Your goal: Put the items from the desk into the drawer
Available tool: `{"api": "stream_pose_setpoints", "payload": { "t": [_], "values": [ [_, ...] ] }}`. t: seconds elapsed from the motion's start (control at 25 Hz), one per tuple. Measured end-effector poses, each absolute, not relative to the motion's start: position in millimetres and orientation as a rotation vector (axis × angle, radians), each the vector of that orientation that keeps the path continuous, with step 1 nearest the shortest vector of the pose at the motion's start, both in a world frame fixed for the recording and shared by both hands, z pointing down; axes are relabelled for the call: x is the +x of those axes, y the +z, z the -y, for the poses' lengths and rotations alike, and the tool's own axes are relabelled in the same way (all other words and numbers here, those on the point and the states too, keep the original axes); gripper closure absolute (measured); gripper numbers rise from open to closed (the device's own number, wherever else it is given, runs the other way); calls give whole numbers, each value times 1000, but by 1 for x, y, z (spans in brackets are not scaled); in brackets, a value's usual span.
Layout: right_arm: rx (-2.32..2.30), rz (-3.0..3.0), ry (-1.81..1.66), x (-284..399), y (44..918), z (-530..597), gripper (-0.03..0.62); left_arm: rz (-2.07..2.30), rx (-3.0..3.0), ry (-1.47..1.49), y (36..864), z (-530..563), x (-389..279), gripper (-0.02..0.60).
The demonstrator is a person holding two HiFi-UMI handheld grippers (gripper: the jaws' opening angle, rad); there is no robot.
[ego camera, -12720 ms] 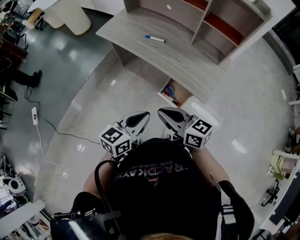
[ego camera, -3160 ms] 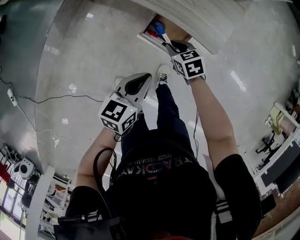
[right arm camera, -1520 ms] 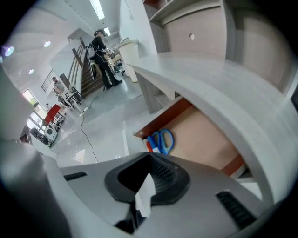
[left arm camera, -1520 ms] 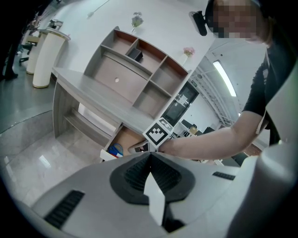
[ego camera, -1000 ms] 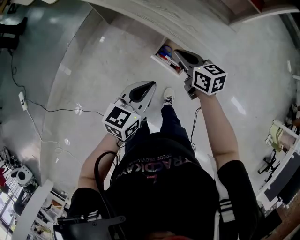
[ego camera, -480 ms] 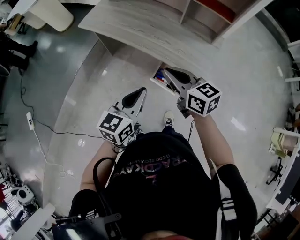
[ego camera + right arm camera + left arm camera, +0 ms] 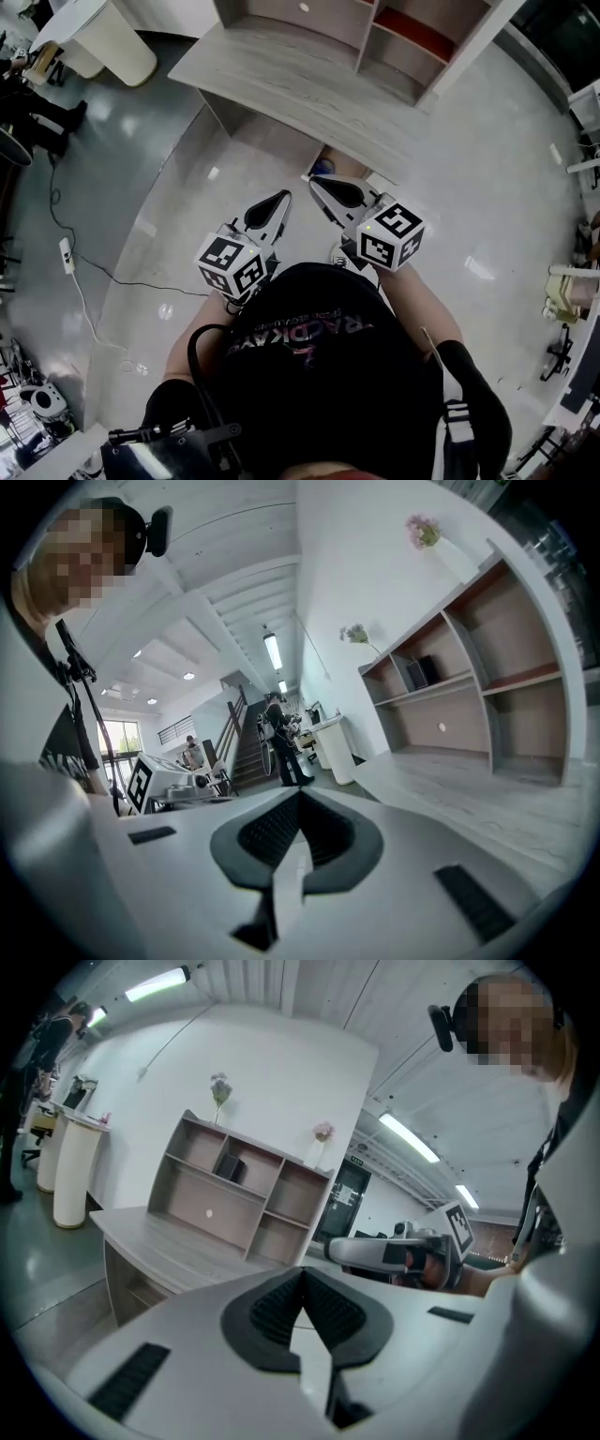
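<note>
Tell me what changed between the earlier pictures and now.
The blue marker has left the desk: the right gripper carried it down into the drawer, let go, and rose back, shut and empty. The left gripper stayed shut and empty; the drawer is still open.

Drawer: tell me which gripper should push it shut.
Right, probably. The right gripper's shut tips sit just in front of the open drawer under the desk; the left gripper, also shut and empty, hangs farther to its left.
</note>
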State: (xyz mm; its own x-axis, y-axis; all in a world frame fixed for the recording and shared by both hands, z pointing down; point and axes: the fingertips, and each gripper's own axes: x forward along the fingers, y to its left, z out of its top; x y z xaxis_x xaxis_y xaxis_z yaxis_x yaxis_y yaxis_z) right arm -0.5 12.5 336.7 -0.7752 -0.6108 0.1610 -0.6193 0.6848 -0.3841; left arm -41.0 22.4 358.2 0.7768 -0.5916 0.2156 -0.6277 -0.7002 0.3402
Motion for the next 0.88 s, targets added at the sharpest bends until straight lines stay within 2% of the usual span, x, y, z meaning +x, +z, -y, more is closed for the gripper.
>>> {"api": "stream_pose_setpoints", "payload": {
  "t": [0.88],
  "values": [
    [969,2841,706,-17,359,-36,577,941,2553,133,363,-27,-45,570]
  ]
}}
